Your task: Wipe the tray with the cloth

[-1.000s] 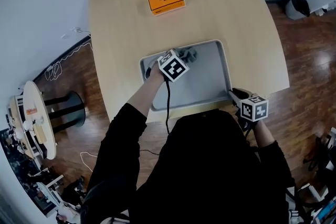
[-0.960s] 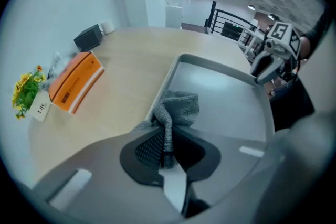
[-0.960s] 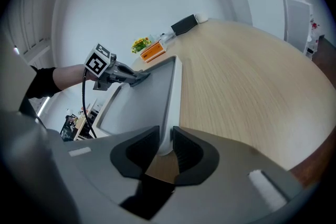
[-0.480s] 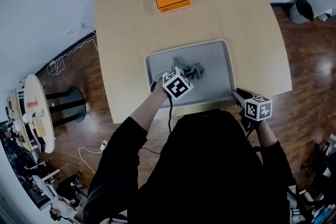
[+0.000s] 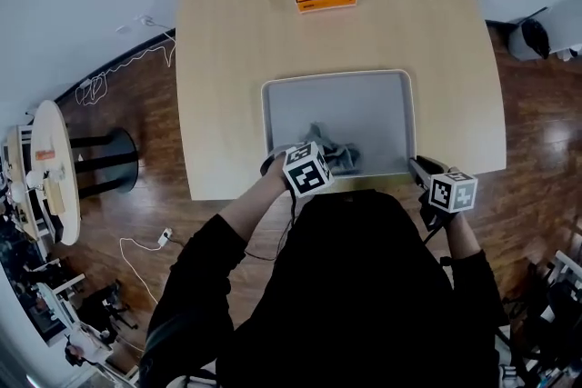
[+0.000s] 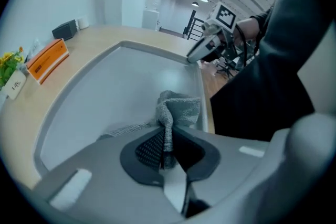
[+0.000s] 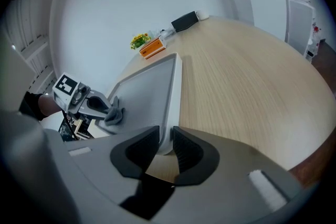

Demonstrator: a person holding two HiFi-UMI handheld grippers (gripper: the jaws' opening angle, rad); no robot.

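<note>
Left gripper is pinching the grey cloth at the near edge of the tray, and the right gripper clamps the tray's corner rim — solid. I'd press the cloth flat and sweep in overlapping strokes — corners too.

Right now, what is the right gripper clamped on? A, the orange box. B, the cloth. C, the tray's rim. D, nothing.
C: the right gripper has its jaws closed on the corner rim of the tray, while the cloth is pinched in the left gripper.
</note>
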